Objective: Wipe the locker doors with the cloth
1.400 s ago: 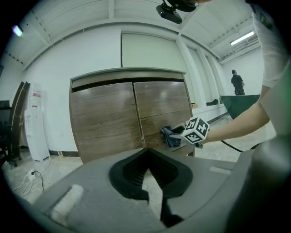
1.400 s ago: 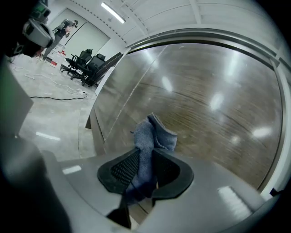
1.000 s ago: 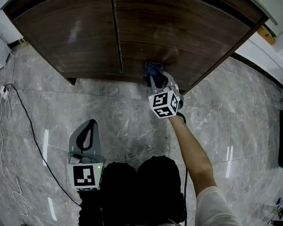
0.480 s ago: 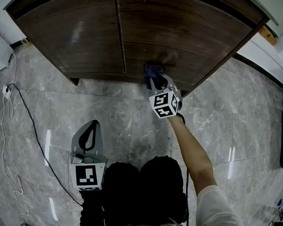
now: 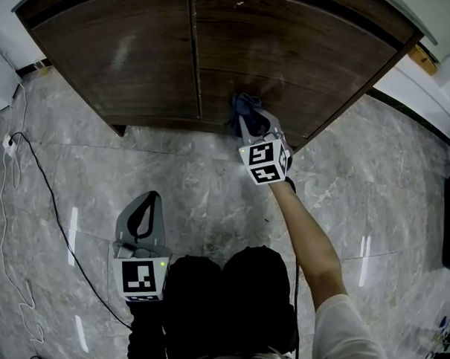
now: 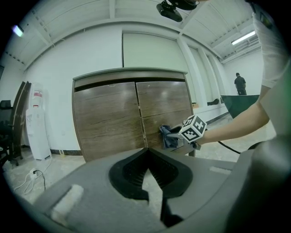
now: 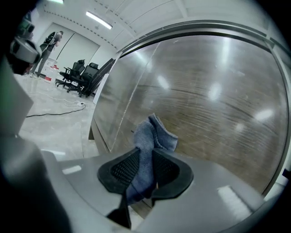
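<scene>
**Item 1: blue-grey soft fabric cloth** (image 7: 153,133)
- Location: bunched between the pads of the grey two-jaw right gripper (image 7: 145,154). Its free end stands up past the tips.
- In the head view it meets the lower part of the dark brown wood-grain right-hand locker door (image 5: 312,60), just right of the seam between the doors.

**Item 2: right gripper**
- State: jaws clamped on the cloth and parted only by the wad's thickness.
- Pointed at the door face, slightly downward.

**Item 3: grey two-jaw left gripper** (image 5: 145,201)
- State: jaws drawn together at the tips, with nothing in them.
- Held low over the grey marbled stone floor (image 5: 210,189), well apart from the locker and idle.

**Item 4: dark brown wood-grain left-hand locker door** (image 5: 119,51)
- Nothing is touching it. Judged as wiping left to do.

**Handling notes (judgement)**
- Step in hand: wiping the lower right-hand locker door.
- Hold the clamp firm so the cloth does not slip out under drag.
- Lead with the protruding wad so the hard jaw tips stay off the veneer.
- Use even, overlapping passes along the grain, out to the seam and the bottom edge.
- Risk: only a little cloth stands beyond the tips. A steep approach could let the gripper body rub the door.
</scene>
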`<state>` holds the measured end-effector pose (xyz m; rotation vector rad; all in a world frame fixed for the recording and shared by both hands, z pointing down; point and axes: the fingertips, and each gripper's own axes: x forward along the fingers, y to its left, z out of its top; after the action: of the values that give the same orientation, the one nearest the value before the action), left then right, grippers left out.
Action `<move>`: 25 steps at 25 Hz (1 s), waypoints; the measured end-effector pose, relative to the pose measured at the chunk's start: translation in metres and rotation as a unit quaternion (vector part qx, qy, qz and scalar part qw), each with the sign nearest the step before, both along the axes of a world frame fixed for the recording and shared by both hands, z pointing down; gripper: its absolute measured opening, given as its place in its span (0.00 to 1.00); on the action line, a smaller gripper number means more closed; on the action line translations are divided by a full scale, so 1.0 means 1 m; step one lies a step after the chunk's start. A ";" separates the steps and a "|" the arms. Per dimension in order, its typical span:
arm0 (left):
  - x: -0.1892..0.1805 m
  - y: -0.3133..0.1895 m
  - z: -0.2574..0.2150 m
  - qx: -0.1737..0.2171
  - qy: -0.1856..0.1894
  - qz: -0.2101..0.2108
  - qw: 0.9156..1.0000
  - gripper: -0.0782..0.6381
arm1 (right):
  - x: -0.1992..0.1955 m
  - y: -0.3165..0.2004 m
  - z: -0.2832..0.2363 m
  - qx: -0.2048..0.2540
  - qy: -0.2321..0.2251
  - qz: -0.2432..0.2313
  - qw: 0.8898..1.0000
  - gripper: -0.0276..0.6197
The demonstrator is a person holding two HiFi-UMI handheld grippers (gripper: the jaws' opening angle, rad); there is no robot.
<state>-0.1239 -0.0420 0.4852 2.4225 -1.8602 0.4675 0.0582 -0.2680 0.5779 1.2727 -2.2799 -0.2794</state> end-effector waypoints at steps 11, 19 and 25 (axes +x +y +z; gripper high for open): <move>0.001 0.001 -0.002 0.005 0.005 0.003 1.000 0.11 | -0.011 -0.002 -0.088 0.053 -0.023 -0.005 0.998 0.19; 0.004 0.000 -0.004 0.003 0.009 0.006 1.000 0.11 | -0.020 -0.004 -0.145 0.095 -0.025 -0.017 0.995 0.19; 0.002 0.000 -0.005 0.006 0.011 0.005 1.000 0.11 | -0.024 -0.006 -0.177 0.117 -0.028 -0.020 0.993 0.19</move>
<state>-0.1214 -0.0425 0.4804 2.4344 -1.8489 0.4308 0.0343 -0.2736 0.4006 1.3650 -2.3773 -0.5446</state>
